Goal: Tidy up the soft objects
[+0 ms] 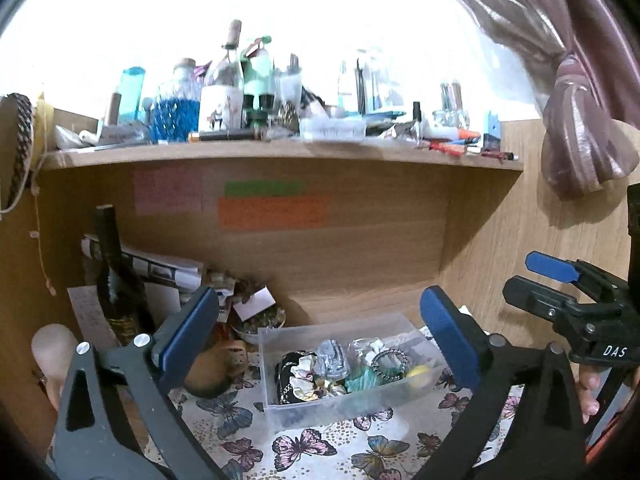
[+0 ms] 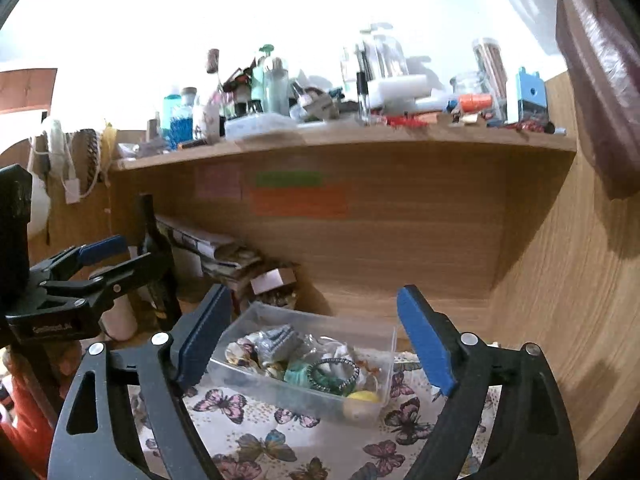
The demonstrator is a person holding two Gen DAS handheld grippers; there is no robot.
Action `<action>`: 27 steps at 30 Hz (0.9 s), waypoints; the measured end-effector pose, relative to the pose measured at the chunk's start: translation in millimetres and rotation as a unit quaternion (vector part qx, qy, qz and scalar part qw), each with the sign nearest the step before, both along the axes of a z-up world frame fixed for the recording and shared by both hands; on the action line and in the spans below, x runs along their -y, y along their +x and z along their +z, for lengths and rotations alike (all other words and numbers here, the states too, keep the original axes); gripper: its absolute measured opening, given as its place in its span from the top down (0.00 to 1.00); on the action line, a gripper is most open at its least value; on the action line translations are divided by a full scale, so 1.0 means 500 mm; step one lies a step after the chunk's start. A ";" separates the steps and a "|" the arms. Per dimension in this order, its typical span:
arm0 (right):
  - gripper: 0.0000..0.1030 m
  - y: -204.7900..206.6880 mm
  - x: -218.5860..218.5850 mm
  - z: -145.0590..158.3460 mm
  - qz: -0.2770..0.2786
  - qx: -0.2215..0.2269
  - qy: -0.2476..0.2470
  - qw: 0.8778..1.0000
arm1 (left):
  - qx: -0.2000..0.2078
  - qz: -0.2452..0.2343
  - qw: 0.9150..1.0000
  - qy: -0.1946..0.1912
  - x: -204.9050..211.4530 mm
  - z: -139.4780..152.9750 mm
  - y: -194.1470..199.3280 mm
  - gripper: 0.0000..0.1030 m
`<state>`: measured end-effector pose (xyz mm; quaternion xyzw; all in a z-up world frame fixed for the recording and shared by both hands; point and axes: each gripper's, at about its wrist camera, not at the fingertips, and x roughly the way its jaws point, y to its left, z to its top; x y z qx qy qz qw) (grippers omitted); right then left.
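A clear plastic box stands on the butterfly-print cloth inside a wooden desk niche. In it lie a black floral scrunchie, a silvery scrunchie, a teal one, a beaded hair tie and a yellow ball. My left gripper hangs open in front of the box, with nothing between its pads. My right gripper is open too, above the near side of the box, and also holds nothing. Each gripper shows in the other's view, the right gripper at the right edge and the left gripper at the left edge.
A wooden shelf overhead is crowded with bottles and jars. A dark bottle, stacked papers and a small bowl fill the niche's left back. The niche's wooden side wall rises on the right, with a mauve curtain hanging above it.
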<state>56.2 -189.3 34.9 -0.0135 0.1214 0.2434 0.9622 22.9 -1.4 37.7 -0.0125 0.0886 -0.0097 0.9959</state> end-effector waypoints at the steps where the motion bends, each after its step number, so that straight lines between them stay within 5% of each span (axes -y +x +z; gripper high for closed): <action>1: 0.15 -0.006 0.000 0.002 0.000 0.003 0.002 1.000 | 0.002 0.000 1.000 0.000 0.001 0.000 -0.004 0.00; 6: 0.00 -0.029 0.003 0.003 -0.003 0.017 0.012 1.000 | 0.009 -0.005 1.000 -0.003 0.006 0.004 -0.028 0.00; 27: 0.00 -0.066 -0.001 0.005 -0.012 0.038 0.009 0.999 | 0.020 -0.011 1.000 -0.006 0.006 -0.003 -0.049 0.00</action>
